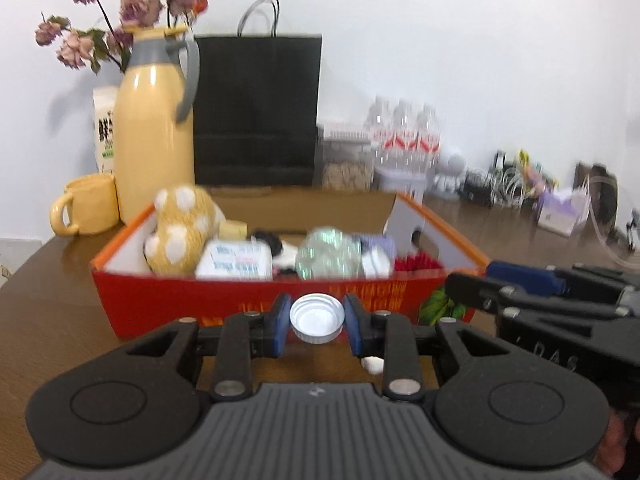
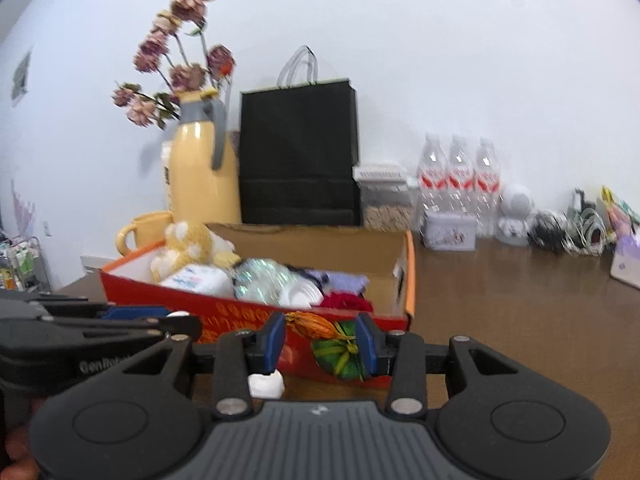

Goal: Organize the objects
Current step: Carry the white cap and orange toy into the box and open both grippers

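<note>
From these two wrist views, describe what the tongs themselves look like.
Both tongs match: the left tongs and right tongs have matte black linkage arms with silver rivets, blue finger pads, a ribbed grey base, and round black housings on both sides. White lettering marks the side.

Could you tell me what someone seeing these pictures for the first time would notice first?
Probably the red cardboard box in the middle of the brown table, crammed with a spotted yellow plush toy and other odds and ends. Right in front of it, the left tool pinches a white bottle cap between its blue pads. Behind the box, against the wall, stand a yellow jug holding dried flowers and a black paper bag.
</note>
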Tool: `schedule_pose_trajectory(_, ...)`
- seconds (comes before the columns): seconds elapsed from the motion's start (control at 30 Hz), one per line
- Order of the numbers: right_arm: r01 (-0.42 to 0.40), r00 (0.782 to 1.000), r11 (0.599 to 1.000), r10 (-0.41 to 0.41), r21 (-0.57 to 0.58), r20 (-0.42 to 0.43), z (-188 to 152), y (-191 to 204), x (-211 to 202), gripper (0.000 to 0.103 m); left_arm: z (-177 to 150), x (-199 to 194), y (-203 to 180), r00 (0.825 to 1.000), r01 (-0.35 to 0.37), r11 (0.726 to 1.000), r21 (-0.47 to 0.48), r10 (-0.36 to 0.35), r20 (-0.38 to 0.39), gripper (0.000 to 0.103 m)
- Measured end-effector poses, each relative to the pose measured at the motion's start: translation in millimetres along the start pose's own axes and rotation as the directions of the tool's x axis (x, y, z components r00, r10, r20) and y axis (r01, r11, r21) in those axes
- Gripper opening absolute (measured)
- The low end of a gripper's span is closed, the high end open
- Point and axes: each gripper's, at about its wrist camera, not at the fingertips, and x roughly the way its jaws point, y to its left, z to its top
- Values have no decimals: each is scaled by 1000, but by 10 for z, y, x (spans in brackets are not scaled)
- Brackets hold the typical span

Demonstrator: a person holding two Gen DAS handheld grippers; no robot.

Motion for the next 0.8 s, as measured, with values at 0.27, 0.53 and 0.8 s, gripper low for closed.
schedule_pose_trajectory(0.27, -6, 998, 999, 8, -37, 56, 319, 70, 81, 37, 483, -2, 124, 994, -23, 1000, -18, 25, 107, 29)
schedule_pose_trajectory(0.53, 5, 998, 999, -2, -44, 61, 622, 87, 457, 37, 741, 288, 216, 990, -48, 998, -37, 53, 130, 29)
schedule_pose_trajectory(0.8, 23, 999, 1000, -22, -21, 36, 683, 78, 921, 37, 773, 744, 344, 991, -79, 993, -85, 87, 101, 30)
